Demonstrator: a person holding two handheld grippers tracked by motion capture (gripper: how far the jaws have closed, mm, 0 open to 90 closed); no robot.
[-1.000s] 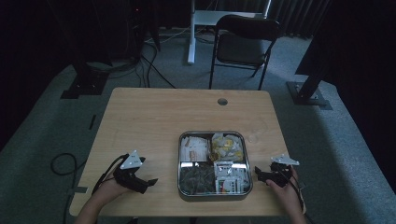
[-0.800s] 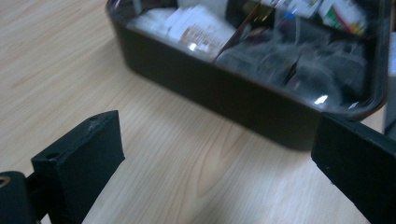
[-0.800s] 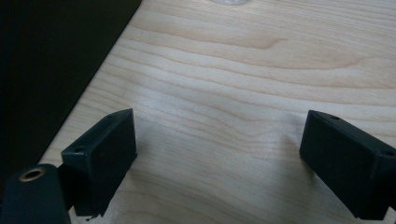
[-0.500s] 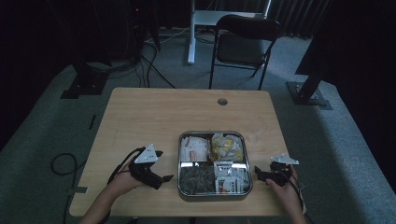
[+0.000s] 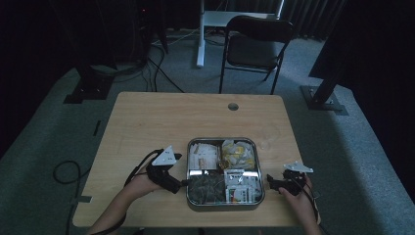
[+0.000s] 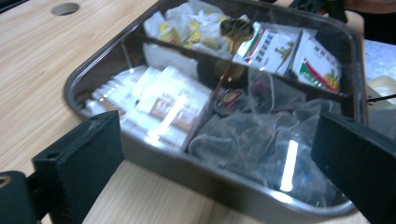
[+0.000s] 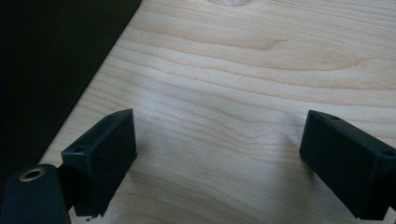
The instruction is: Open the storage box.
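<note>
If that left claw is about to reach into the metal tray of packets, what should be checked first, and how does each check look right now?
1. Left gripper jaws open: ok.
2. It faces the tray near the clear tea bags: ok.
3. Nothing between its jaws yet: ok.
4. Right gripper open, over bare table, apart from the tray: ok.
5. Gold-topped divider handle out of the path: cannot tell.
6. Which packet gets picked: cannot tell.

A folding chair (image 5: 254, 46) stands beyond the table (image 5: 195, 117), cables (image 5: 147, 73) nearby.
</note>
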